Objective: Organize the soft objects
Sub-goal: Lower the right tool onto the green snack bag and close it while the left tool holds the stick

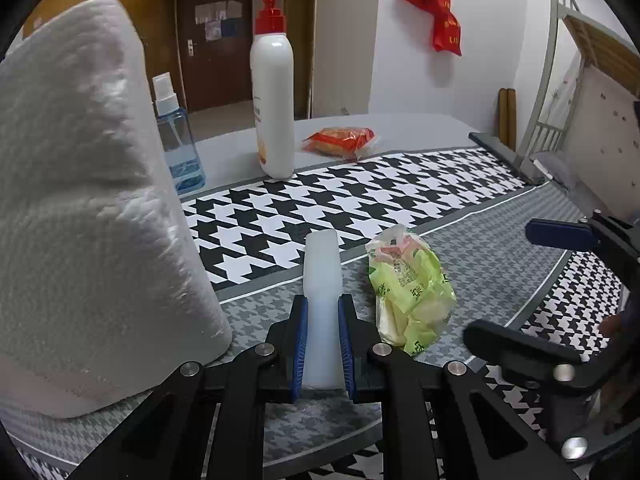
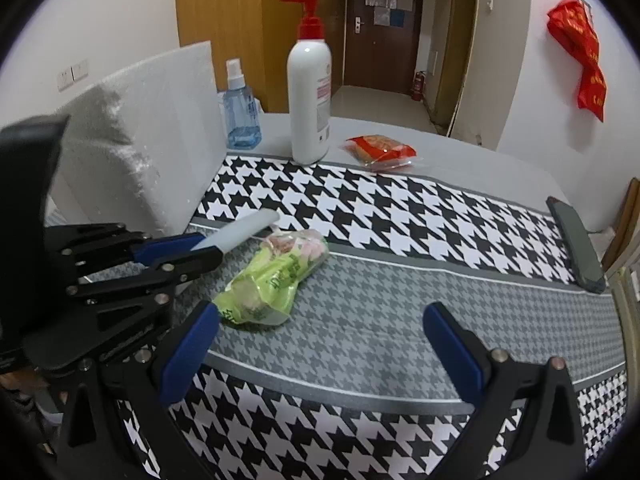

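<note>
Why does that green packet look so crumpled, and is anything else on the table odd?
The green packet lies squashed and twisted on the grey-patterned cloth, its wrapper creased. A dark phone hangs near the cloth's far right edge. The left hand-held gripper is shut on a pale translucent tube. Nothing looks spilled.

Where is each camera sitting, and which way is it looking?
Left wrist: rides the left gripper, looking along its fingers, shut on a white squeeze tube; paper towel roll close on the left, right gripper at the right edge.
Right wrist: rides the open right gripper, looking over the houndstooth mat toward the door.
Both show: green snack bag, pump bottle.
</note>
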The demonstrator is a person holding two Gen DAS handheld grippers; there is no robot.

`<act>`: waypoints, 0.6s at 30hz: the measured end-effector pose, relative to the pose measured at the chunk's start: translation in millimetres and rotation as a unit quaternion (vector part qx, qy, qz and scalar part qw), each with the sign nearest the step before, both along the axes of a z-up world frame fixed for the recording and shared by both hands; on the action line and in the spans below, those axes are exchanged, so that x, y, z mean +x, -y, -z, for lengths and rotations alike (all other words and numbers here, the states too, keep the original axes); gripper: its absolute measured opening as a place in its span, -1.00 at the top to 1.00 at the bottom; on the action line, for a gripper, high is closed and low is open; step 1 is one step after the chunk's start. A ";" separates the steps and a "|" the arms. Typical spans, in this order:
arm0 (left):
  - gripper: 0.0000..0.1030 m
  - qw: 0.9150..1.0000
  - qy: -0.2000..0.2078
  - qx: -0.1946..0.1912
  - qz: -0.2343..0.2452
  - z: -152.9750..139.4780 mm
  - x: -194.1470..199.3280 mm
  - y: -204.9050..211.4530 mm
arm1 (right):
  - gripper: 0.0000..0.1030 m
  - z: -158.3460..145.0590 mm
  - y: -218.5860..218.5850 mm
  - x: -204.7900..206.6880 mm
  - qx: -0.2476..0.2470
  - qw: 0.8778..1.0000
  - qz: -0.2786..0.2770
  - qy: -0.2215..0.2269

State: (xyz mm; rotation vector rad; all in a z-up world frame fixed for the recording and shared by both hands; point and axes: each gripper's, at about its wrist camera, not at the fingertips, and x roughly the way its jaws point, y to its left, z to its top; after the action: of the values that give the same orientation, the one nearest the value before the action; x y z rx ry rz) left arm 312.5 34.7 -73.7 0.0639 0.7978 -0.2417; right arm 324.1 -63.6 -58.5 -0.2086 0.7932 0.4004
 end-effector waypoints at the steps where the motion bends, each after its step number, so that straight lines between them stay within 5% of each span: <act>1: 0.68 1.000 0.000 0.000 0.000 -0.1 -0.6 -1.8 | -1.00 -0.1 -2.2 1.2 -0.003 1.000 0.002 0.000; 18: 0.68 1.000 0.027 -0.006 0.005 -4.1 -25.8 -24.5 | -1.00 1.6 -26.9 11.3 -0.029 0.999 0.012 -0.014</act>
State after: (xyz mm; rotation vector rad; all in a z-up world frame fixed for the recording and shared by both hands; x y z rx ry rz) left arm 286.8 59.2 -69.5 0.0623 0.7429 -0.2527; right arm 335.4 -36.7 -60.1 -0.2472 0.8352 0.3594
